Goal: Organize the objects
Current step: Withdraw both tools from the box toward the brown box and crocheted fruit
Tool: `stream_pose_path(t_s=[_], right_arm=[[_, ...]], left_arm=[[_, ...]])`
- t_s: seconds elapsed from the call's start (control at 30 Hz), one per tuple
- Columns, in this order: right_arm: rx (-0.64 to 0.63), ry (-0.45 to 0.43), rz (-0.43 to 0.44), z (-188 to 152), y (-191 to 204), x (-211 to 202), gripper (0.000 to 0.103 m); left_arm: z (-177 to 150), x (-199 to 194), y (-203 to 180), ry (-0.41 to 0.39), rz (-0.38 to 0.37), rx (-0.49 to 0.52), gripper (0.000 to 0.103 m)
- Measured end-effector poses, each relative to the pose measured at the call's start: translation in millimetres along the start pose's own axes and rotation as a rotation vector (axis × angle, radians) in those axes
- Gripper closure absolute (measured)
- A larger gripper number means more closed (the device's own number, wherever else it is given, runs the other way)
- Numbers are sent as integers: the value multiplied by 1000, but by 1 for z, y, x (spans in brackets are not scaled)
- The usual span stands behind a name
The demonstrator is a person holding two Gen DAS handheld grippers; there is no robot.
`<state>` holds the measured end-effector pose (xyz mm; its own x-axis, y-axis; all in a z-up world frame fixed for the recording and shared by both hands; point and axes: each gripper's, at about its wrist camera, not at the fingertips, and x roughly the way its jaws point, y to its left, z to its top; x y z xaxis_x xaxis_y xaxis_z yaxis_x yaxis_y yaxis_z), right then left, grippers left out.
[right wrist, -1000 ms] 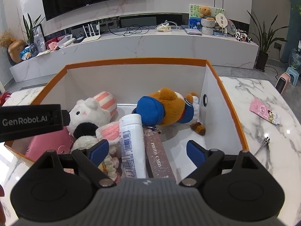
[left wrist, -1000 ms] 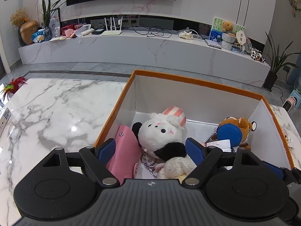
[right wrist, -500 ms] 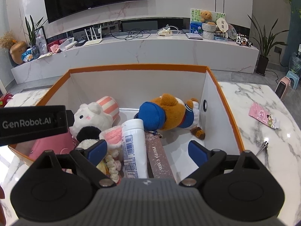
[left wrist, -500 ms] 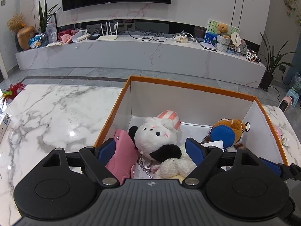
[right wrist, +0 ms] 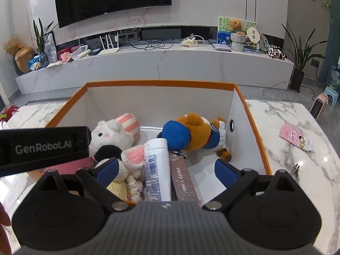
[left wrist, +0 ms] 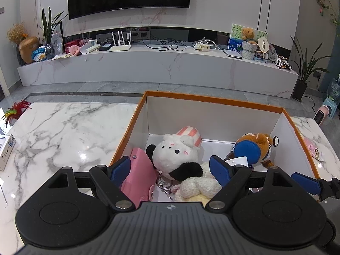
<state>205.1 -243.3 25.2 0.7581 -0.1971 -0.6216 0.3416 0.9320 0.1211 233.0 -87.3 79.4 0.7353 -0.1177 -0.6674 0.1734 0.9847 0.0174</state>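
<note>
An orange-rimmed white box (left wrist: 212, 101) (right wrist: 159, 82) holds a white plush with a striped hat (left wrist: 176, 150) (right wrist: 110, 136), a brown bear in blue (left wrist: 252, 148) (right wrist: 195, 131), a pink pouch (left wrist: 140, 174), a white tube (right wrist: 157, 165), a "photo card" box (right wrist: 182, 180) and a knitted bunny (right wrist: 129, 159). My left gripper (left wrist: 170, 167) is open and empty above the box's near left part. My right gripper (right wrist: 167, 170) is open and empty above the tube and card box.
The box stands on a marble table (left wrist: 63, 131). A pink packet (right wrist: 295, 136) and nail clippers (right wrist: 295, 167) lie right of the box. A small white box (left wrist: 6, 150) and feathers (left wrist: 14, 110) are at the far left. The left gripper's body (right wrist: 42, 146) crosses the right wrist view.
Both grippers have drawn back and up from the box, so more of the room shows. Both stay open. The objects in the box have not moved.
</note>
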Motion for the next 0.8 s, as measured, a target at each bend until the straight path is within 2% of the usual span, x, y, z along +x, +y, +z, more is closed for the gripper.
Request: stream_pose_path(t_s=[0.2, 0.3, 0.37, 0.47, 0.53, 0.67, 0.8], right_arm=[[-17, -16, -1, 0, -5, -17, 6], [-40, -23, 12, -1, -10, -28, 6], [-59, -27, 17, -3, -16, -37, 6], [-123, -25, 9, -10, -21, -48, 5], [-160, -26, -13, -17, -24, -54, 5], [-177, -6, -2, -31, -33, -67, 5], [-240, 26, -36, -43, -42, -77, 4]], left_arm=[[0, -17, -1, -19, -13, 24, 7], [-4, -27, 2, -15, -52, 42, 7], [-12, -34, 7, -7, -83, 33, 7], [-34, -49, 12, -21, -78, 39, 7], [-46, -56, 13, -7, -72, 60, 7], [-56, -65, 9, 13, -104, 83, 7], [-73, -66, 9, 64, -145, 48, 7]])
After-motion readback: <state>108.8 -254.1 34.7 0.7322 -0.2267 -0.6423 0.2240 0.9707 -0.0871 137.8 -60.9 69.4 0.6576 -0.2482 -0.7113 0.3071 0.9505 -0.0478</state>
